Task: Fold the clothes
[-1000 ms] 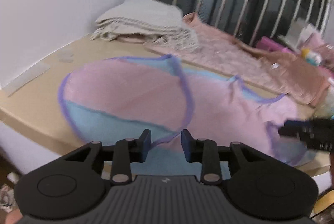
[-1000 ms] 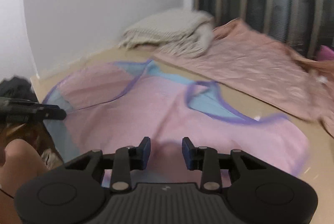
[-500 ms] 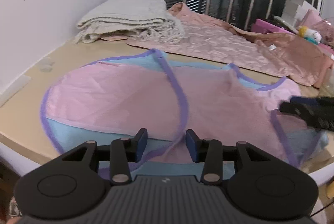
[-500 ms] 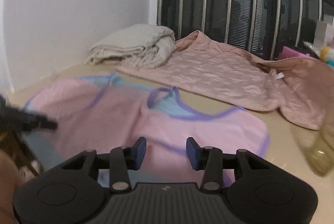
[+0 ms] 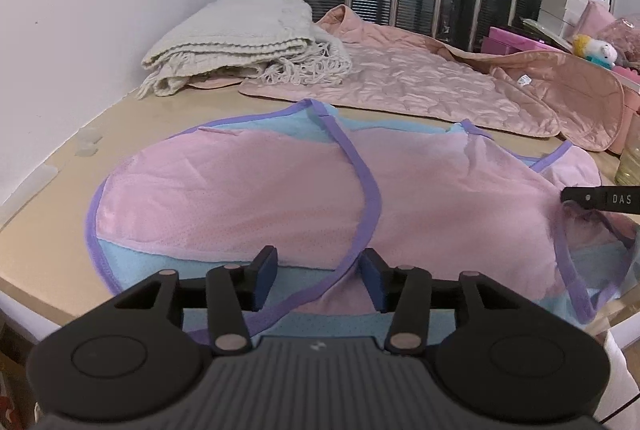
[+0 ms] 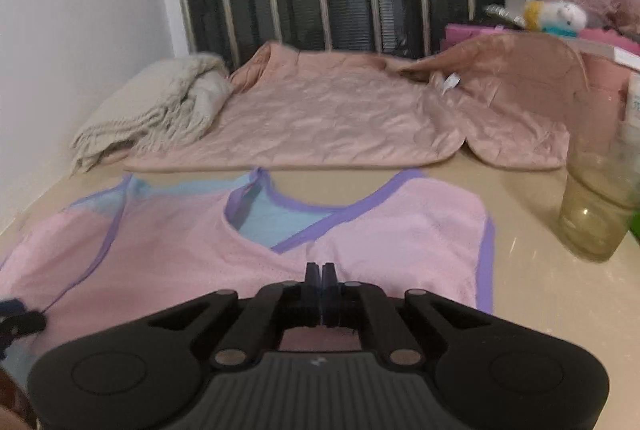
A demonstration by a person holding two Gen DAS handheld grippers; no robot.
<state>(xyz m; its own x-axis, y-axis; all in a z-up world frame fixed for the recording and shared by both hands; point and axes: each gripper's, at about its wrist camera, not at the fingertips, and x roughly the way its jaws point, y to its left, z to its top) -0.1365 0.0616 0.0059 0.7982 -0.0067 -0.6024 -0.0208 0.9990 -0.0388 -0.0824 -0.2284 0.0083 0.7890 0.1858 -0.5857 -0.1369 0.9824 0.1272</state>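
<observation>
A pink and light-blue sleeveless top with purple trim (image 5: 260,189) lies spread on the beige table. My left gripper (image 5: 318,276) is open over its near edge, the purple armhole trim running between the fingers. My right gripper (image 6: 321,280) is shut on the pink fabric of the top (image 6: 360,226) just below the V neckline. The right gripper's tip (image 5: 596,198) shows at the right of the left wrist view, on the top's right side.
A folded cream knit blanket (image 5: 244,41) and a pink quilted garment (image 5: 420,85) lie behind the top, before a barred window. A clear plastic cup (image 6: 600,201) stands at the right. Pink boxes and a plush toy (image 6: 556,15) are at far right.
My right gripper has closed from open onto the pink fabric and swung right. My left gripper has stayed open and lowered over the near edge.
</observation>
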